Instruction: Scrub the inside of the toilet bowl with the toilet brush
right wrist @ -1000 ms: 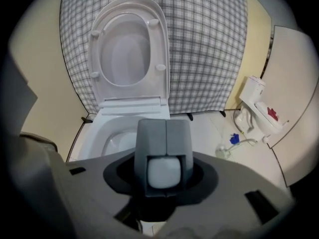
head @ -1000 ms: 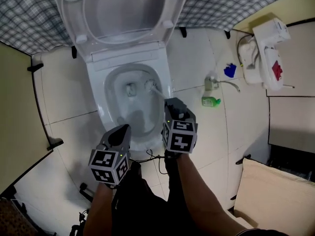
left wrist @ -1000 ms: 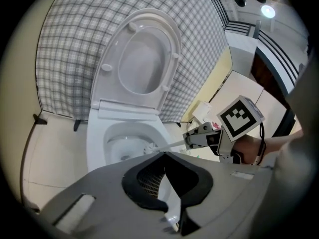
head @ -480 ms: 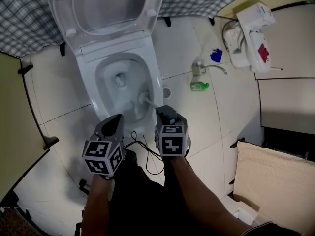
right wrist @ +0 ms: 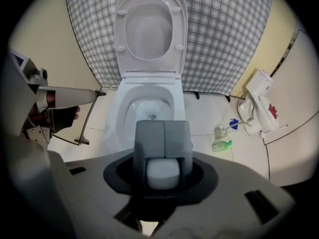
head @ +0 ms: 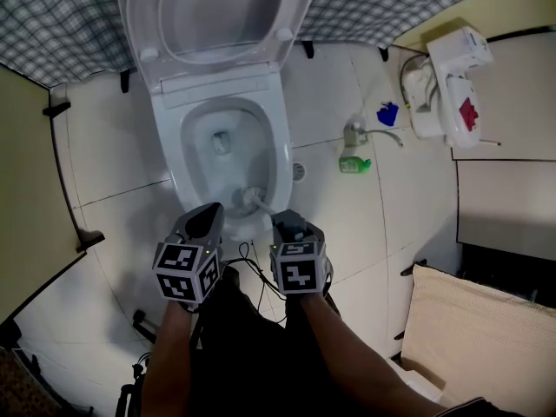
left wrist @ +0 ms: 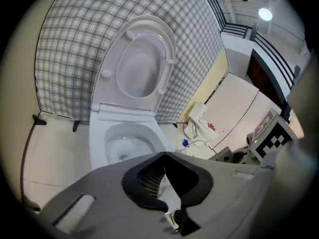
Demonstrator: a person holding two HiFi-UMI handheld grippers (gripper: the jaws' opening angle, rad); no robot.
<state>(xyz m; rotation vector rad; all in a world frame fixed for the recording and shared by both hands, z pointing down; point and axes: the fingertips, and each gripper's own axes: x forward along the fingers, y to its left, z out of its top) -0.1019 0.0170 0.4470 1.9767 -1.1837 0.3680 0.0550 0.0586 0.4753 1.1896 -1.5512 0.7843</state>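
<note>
The right gripper [head: 285, 221] points steeply down at the near rim of the bowl [head: 281, 150]. Its jaws are clamped on the white handle of the brush [head: 252, 200]. In the right gripper view the jaws meet as one grey block over a rounded white piece of that handle, and they hide everything beyond it. The brush's head shows only in the head view, just ahead of the right gripper's tips, low inside the bowl by the front wall. There the bristles are small and blurred, and whether they touch the porcelain cannot be told.

The left gripper [head: 212, 212] hangs just beside the right one, over the same front rim. Its jaws are closed tip to tip, with nothing between them. Its own body covers the near half of the bowl in the left gripper view, so no brush shows there.

The lid [head: 217, 16] stands raised beyond both grippers, its top cut off in the head view. A green bottle [head: 354, 163] stands on the floor to the right of the right gripper, well apart from it. Cables [head: 254, 272] trail between the two forearms.
</note>
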